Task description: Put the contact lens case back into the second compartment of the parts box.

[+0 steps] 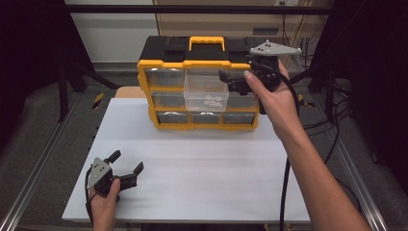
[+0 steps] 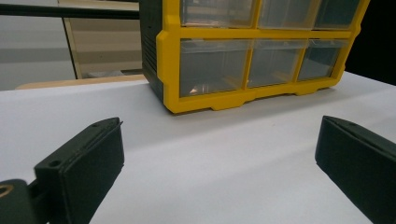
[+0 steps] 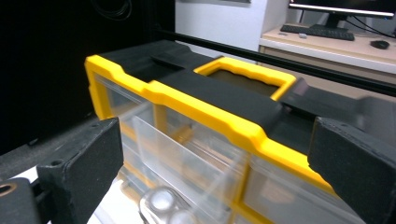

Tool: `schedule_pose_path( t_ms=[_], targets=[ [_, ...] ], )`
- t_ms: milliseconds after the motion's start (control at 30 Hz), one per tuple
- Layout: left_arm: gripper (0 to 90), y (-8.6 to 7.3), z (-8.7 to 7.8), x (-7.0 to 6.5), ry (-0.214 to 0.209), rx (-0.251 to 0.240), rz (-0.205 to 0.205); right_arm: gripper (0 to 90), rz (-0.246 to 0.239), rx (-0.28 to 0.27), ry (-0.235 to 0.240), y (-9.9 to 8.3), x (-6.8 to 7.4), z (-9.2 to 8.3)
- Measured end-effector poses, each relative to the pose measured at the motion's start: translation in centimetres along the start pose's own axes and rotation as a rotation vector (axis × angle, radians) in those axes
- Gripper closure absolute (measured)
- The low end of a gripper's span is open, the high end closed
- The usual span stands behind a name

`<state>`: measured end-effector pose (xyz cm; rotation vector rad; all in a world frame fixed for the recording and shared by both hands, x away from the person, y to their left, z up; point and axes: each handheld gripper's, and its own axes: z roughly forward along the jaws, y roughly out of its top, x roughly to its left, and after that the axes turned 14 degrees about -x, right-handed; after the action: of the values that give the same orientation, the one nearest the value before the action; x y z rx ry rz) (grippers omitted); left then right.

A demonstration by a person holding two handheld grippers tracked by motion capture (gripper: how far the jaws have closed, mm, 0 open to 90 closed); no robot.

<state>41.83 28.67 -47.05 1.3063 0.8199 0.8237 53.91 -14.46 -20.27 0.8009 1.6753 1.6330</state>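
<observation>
The clear drawer (image 1: pixel 206 93) juts out toward six o'clock from the middle of the yellow organizer (image 1: pixel 144 77), just at nine o'clock of the right gripper (image 1: pixel 235 82), whose jaws gape wide and empty, while the left gripper (image 1: pixel 127 168), likewise wide open and empty, rests well apart.

The left gripper (image 2: pixel 219 163) hovers low over the white table (image 2: pixel 219 140), its two black jaws spread wide with bare tabletop between them. Beyond them, toward the table's far edge, stands a yellow organizer (image 2: pixel 254 51) with clear drawers (image 2: pixel 212 65) all shut in its lower row. It is well apart from the jaws.
</observation>
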Motion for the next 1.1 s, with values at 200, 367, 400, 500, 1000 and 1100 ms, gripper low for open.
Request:
schedule_pose_path(
  t_ms=[200, 367, 400, 500, 1000, 1100],
  targets=[
    [0.9, 0.0, 0.0, 0.0, 0.002, -0.002, 0.0, 3.9, 0.024, -0.007, -0.037, -0.9, -1.4, -1.2],
    [0.9, 0.0, 0.0, 0.0, 0.002, 0.0, 0.002, 3.8, 0.023, -0.019, -0.049, -1.3, -2.2, -2.3],
    [0.9, 0.0, -0.1, 0.0, 0.004, -0.001, 0.0, 3.8, 0.02, -0.026, -0.057, -1.5, -2.6, -2.8],
    [0.9, 0.0, -0.1, 0.1, 0.006, -0.002, 0.0, 3.8, 0.025, -0.033, -0.065, -1.8, -3.0, -3.3],
    [0.9, 0.0, -0.2, 0.0, 0.009, 0.002, 0.003, 2.9, 0.056, -0.059, -0.103, -4.9, -5.3, -7.8],
    [0.9, 0.0, -0.2, 0.0, 0.01, 0.003, 0.004, 2.6, 0.055, -0.059, -0.101, -5.6, -5.5, -8.5]
  ],
)
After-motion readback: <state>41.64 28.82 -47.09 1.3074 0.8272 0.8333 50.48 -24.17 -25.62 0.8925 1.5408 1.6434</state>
